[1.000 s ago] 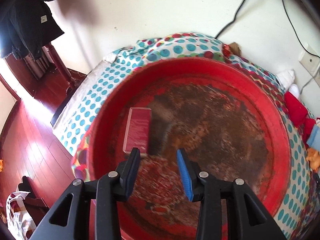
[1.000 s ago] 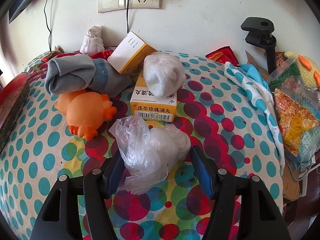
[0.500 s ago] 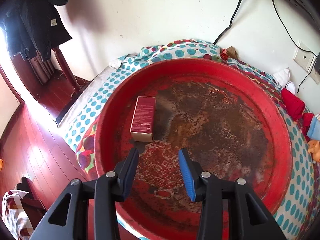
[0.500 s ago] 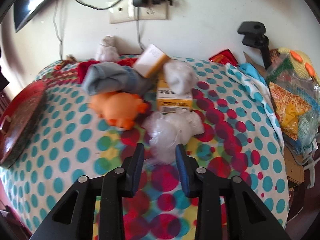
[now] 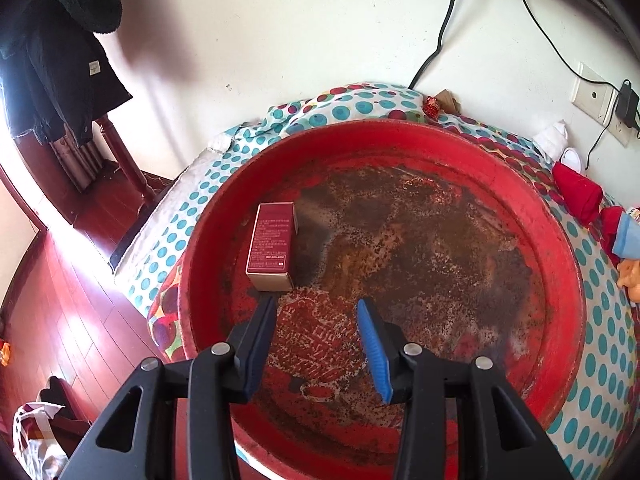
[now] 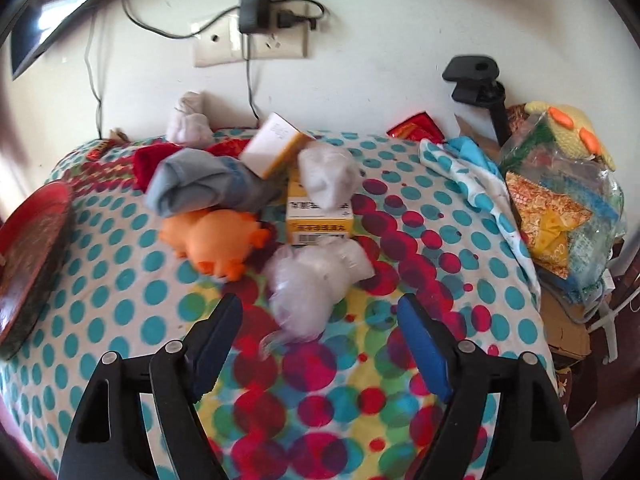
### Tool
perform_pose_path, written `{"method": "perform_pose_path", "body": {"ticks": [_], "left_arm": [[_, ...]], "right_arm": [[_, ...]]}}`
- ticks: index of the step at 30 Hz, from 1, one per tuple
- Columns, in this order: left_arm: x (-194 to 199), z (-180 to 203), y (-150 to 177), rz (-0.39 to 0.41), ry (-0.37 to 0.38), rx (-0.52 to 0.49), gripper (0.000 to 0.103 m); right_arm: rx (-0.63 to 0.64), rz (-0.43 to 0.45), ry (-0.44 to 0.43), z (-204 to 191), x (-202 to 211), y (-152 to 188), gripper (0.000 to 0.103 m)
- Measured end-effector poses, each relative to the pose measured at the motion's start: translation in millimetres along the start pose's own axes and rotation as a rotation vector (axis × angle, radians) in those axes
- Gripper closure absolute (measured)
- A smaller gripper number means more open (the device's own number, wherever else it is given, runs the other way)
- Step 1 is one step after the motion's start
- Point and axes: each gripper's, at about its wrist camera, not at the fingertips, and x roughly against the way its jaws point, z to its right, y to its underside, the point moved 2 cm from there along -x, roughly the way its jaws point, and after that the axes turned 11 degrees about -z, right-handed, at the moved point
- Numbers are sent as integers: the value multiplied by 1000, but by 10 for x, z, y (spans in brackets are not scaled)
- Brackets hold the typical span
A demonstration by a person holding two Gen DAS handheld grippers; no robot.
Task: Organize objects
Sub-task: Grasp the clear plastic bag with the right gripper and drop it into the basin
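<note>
A round red tray (image 5: 560, 240) lies on the dotted cloth; its edge also shows in the right wrist view (image 6: 36, 216). A dark red box (image 5: 271, 245) lies in its left part. My left gripper (image 5: 316, 312) hangs open and empty above the tray, just right of the box. In the right wrist view a clear plastic bag with white stuff (image 6: 316, 280) lies on the cloth. My right gripper (image 6: 320, 312) is open wide, with the bag just ahead of its fingers. Behind it are an orange toy (image 6: 216, 240), a yellow box (image 6: 320, 216), a white bundle (image 6: 326, 178), a grey sock roll (image 6: 196, 184) and a tilted carton (image 6: 276, 144).
A wall with sockets and cables (image 6: 252, 40) stands behind the table. A black clamp stand (image 6: 476, 80), crinkly bags (image 6: 560, 208) and a dotted cloth heap (image 6: 476, 184) crowd the right side. Red and white socks (image 5: 576, 192) lie right of the tray. Wooden floor (image 5: 60, 280) lies left.
My right gripper pulled back from the plastic bag, narrowed, then opened wide again; the bag stays on the cloth. My left gripper rose and backed away from the dark red box.
</note>
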Motion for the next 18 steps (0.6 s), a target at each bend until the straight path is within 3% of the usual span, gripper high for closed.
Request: {"method": "perform_pose_path", "body": {"ticks": [3, 4, 5, 6, 14, 18], "left_arm": [[-74, 8, 9, -28, 2, 4, 60], [-90, 12, 13, -33, -2, 3, 60], [-96, 18, 16, -34, -8, 1, 60], [-94, 22, 15, -30, -11, -1, 60], [-136, 61, 14, -36, -31, -22, 60], [-120, 74, 15, -33, -24, -26, 60]], "right_arm": [[-10, -50, -10, 47, -236, -133, 27], [-12, -63, -10, 46, -301, -157, 40], [-22, -75, -34, 51, -362, -166, 65], [-34, -87, -45, 54, -394, -166, 71], [-25, -29, -56, -63, -171, -55, 71], [45, -14, -83, -326, 18, 38, 71]]}}
